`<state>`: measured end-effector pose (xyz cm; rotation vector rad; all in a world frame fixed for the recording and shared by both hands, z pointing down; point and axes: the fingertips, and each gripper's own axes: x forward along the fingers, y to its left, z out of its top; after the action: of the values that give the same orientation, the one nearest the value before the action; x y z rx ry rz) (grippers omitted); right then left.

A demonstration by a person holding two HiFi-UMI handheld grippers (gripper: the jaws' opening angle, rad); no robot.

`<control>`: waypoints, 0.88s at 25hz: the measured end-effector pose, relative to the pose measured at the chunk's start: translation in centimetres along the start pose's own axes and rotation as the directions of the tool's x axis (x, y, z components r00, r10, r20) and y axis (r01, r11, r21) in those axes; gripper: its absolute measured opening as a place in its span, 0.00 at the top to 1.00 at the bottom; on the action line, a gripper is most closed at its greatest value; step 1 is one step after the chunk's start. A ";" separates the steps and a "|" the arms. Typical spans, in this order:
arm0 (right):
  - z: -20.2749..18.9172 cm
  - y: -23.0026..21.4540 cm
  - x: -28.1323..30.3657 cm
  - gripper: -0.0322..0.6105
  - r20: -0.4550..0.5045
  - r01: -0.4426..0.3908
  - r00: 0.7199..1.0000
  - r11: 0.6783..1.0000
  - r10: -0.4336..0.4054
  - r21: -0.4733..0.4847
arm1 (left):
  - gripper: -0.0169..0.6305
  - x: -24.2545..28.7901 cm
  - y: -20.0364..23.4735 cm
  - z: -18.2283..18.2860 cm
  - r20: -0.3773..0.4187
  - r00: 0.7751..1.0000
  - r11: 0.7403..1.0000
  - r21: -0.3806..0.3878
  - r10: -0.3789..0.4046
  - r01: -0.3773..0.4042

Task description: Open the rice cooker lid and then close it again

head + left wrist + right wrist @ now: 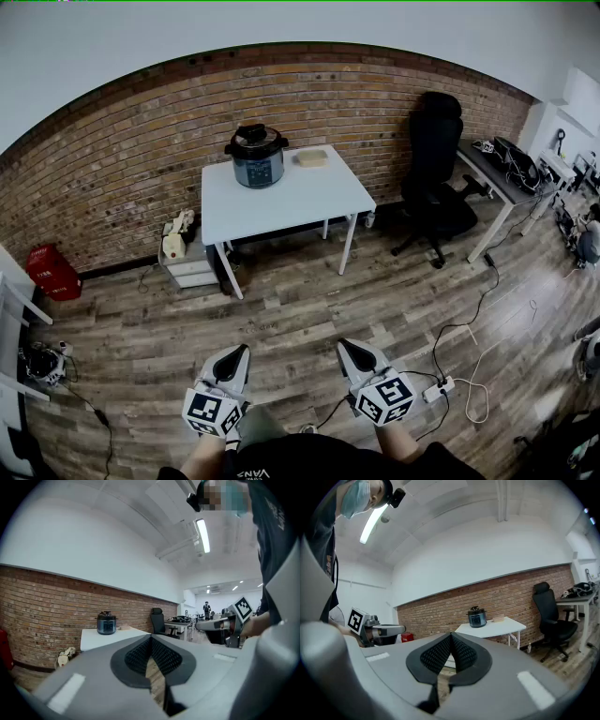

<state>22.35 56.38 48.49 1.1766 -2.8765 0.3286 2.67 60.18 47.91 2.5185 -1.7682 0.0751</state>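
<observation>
The table (281,202) stands at the upper centre of the head view, against the brick wall (112,169). 2 things sit on its back edge: the rice cooker (256,157) at the left and a flat block (312,157) just right of it. A drawer unit (192,269) stands beside the table's left legs. The office chair (436,169) is right of the table, and a desk (497,173) is farther right. At the bottom, the left gripper (240,352) and right gripper (345,347) sit side by side, well apart from the table.

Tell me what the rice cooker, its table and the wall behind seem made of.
Rice cooker: dark grey body with a sheen, probably metal. Its black lid is likely plastic, though too small to be sure. Table: smooth matte white top, perhaps laminate. Wall: rough red-brown brick, mortar lines visible.
</observation>
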 end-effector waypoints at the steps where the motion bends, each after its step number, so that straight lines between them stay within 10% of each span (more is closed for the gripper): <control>1: 0.0 0.0 0.3 0.95 -0.001 -0.004 1.000 1.000 0.004 0.000 | 0.97 0.2 0.0 0.0 -0.001 1.000 1.000 0.003 0.000 0.000; 11: 0.3 -2.2 4.3 0.94 0.043 -0.015 0.999 0.998 0.013 0.054 | 0.85 2.9 3.4 0.7 0.082 0.996 0.998 -0.066 0.026 -0.020; 16: 1.5 -4.1 9.3 0.60 0.063 0.001 0.998 0.998 -0.005 0.064 | 0.66 7.4 6.6 0.5 0.082 0.996 0.998 -0.055 -0.027 0.032; 22: 3.2 -6.9 16.7 0.50 0.068 0.031 0.997 0.998 -0.034 0.046 | 0.57 14.5 11.8 1.2 0.081 0.994 0.995 -0.070 -0.072 0.078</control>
<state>15.32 39.42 48.26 1.2644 -2.9192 0.3617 -3.49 42.51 48.07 2.5657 -1.6678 -0.0913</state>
